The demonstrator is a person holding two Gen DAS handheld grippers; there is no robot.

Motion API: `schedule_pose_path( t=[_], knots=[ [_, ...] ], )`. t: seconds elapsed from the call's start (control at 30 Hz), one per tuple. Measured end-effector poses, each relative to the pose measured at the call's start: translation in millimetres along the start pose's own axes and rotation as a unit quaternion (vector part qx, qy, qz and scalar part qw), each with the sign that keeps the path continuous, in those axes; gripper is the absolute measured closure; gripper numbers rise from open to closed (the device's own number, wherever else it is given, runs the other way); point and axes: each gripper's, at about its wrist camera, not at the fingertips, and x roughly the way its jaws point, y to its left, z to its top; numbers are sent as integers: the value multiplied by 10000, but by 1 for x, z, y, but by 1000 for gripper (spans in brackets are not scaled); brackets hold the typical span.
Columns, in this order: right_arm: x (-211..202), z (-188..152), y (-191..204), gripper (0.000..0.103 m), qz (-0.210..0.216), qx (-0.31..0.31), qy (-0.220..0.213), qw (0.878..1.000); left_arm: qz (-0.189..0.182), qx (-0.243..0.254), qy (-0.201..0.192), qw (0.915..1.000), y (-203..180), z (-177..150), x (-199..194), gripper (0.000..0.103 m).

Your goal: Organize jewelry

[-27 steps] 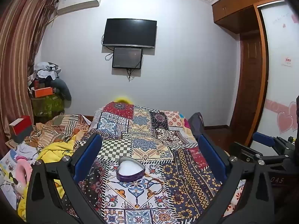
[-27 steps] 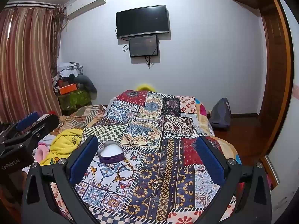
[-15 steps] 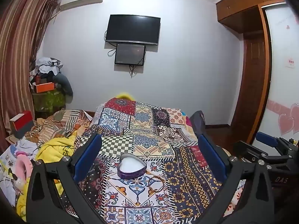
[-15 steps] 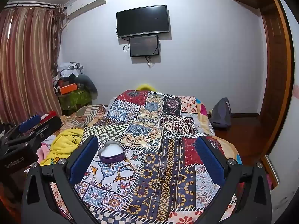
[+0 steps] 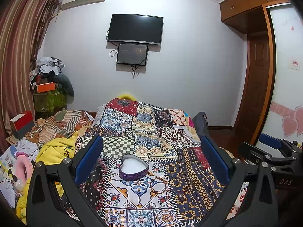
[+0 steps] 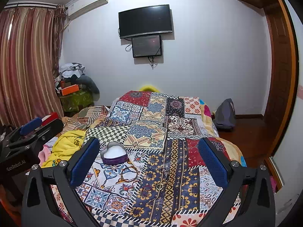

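Above the quilt (image 5: 151, 143), both claws stay spread, now nearer the heart box (image 5: 133, 167) and bracelet (image 6: 130, 173).

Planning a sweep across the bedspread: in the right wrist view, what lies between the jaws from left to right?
Heart-shaped box → beaded bracelet → small red hair ties → gold ring.

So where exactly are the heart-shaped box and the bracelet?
heart-shaped box (image 5: 133, 166): left wrist view, on its white lining.
bracelet (image 6: 130, 173): right wrist view, on the loop's middle span, lying on the quilt.
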Motion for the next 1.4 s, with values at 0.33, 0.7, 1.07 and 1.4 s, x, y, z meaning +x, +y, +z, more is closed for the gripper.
schedule_pose_path(
  t=[0.33, 0.7, 1.07, 1.4],
  knots=[
    [0, 0, 0, 0, -2, 9, 5, 10000, -9, 0, 2, 10000, 0, 0, 0, 0],
    [0, 0, -1, 0, 1, 11, 5, 10000, -1, 25, -13, 10000, -1, -1, 0, 0],
    [0, 0, -1, 0, 4, 16, 1, 10000, -7, 36, -25, 10000, -3, 1, -2, 0],
    [0, 0, -1, 0, 7, 22, 5, 10000, 0, 53, -32, 10000, -4, 1, -1, 0]
  ],
)
